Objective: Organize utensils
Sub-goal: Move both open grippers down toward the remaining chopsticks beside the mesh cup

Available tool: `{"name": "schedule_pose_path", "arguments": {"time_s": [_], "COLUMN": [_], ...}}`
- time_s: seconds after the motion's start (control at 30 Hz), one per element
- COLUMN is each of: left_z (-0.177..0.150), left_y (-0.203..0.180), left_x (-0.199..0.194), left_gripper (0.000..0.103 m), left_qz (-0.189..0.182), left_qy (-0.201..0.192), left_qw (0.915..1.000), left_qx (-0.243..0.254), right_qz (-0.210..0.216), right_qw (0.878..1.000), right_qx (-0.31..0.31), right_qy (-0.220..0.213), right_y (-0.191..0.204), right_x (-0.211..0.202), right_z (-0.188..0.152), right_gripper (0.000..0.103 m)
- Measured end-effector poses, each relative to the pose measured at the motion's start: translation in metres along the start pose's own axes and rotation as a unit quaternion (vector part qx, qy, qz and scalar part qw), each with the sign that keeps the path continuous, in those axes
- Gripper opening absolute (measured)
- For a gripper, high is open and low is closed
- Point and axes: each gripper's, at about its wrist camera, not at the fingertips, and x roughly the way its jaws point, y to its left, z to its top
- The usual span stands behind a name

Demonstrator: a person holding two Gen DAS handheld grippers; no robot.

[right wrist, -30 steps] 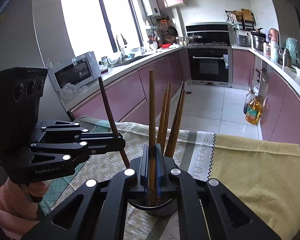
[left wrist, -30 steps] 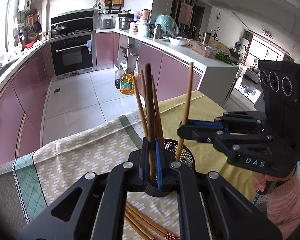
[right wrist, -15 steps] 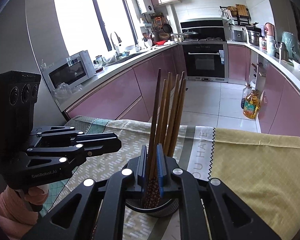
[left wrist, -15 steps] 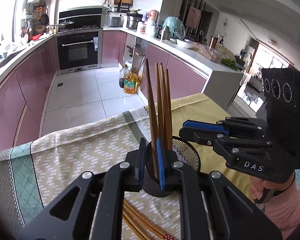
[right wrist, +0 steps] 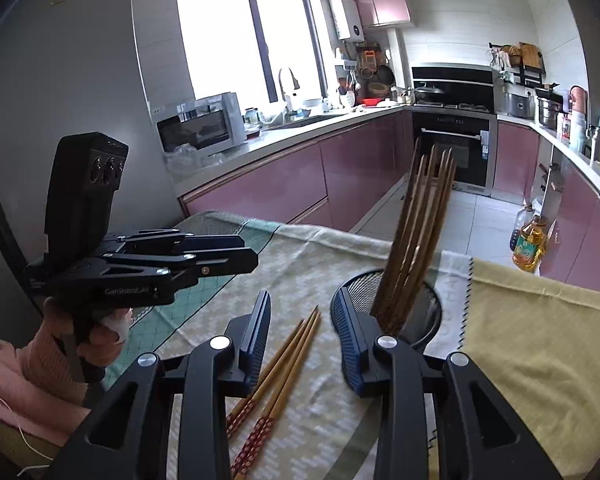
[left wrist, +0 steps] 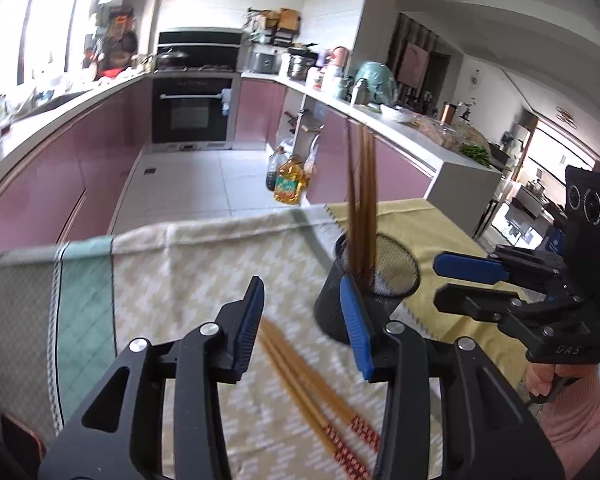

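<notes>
A: Left wrist view: your left gripper [left wrist: 302, 312] tilts downward, jaws opening, gripping nothing. Loose chopsticks [left wrist: 312, 392] lie on the cloth [left wrist: 204, 272] beneath.

B: And the right wrist view?

A: Your right gripper [right wrist: 300, 326] tilts down too, jaws opening, empty. Standing chopsticks [right wrist: 416, 240] lean in the mesh holder [right wrist: 430, 312], just beside its right finger.

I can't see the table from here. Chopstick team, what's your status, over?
Left gripper and right gripper opening, nothing between jaws. Dark chopsticks standing in mesh holder. Light chopsticks loose on cloth. Nothing blocking them.
</notes>
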Motion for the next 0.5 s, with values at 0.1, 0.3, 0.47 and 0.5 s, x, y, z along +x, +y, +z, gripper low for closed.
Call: {"name": "schedule_pose_path", "arguments": {"time_s": [0.1, 0.3, 0.47, 0.5], "left_z": [-0.016, -0.044, -0.068, -0.073], "left_y": [0.008, 0.012, 0.009, 0.008], "left_x": [-0.002, 0.004, 0.018, 0.022], "left_gripper": [0.040, 0.044, 0.044, 0.044], "left_qz": [0.010, 0.022, 0.030, 0.025], "left_qy": [0.009, 0.040, 0.070, 0.078], "left_qw": [0.9998, 0.9987, 0.9968, 0.9963], "left_qx": [-0.011, -0.021, -0.024, -0.027], "right_qz": [0.011, 0.017, 0.023, 0.023], "right_qw": [1.000, 0.997, 0.993, 0.992], "right_qx": [0.012, 0.042, 0.065, 0.068], "right_qy": [0.021, 0.064, 0.097, 0.101], "right_y": [0.001, 0.001, 0.000, 0.001], "right_x": [0.011, 0.037, 0.056, 0.057], "right_z": [-0.012, -0.038, -0.056, -0.059], "right_gripper": [0.032, 0.032, 0.032, 0.032]}}
